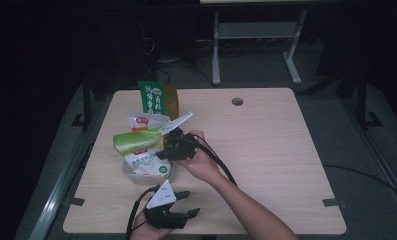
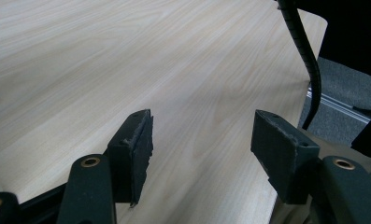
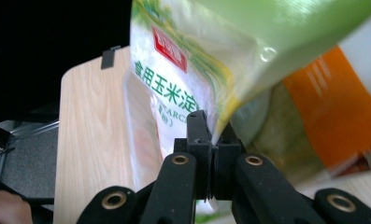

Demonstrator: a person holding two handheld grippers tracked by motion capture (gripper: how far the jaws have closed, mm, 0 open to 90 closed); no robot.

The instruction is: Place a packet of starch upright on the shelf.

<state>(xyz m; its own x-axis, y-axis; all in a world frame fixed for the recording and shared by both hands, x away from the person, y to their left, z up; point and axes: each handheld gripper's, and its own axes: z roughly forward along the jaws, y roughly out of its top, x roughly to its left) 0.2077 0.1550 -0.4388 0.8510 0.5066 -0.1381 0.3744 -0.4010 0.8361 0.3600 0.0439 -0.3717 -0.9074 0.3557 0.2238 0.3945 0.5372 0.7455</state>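
My right gripper (image 1: 164,148) (image 3: 214,140) is shut on the thin edge of a light green bag (image 1: 136,139) (image 3: 276,32), which hangs tilted above a clear plastic container (image 1: 130,175). A white starch bag with green lettering (image 1: 147,162) (image 3: 167,79) lies in the container under it. Another white bag (image 1: 146,120) leans behind them. My left gripper (image 1: 190,203) (image 2: 202,140) rests near the table's front edge, open, with bare wood between its jaws.
A green and orange packet (image 1: 159,97) (image 3: 332,112) stands at the back of the group. The wooden table (image 1: 266,150) has a round cable hole (image 1: 237,101) near its far edge. A black cable (image 2: 309,60) trails by the left gripper.
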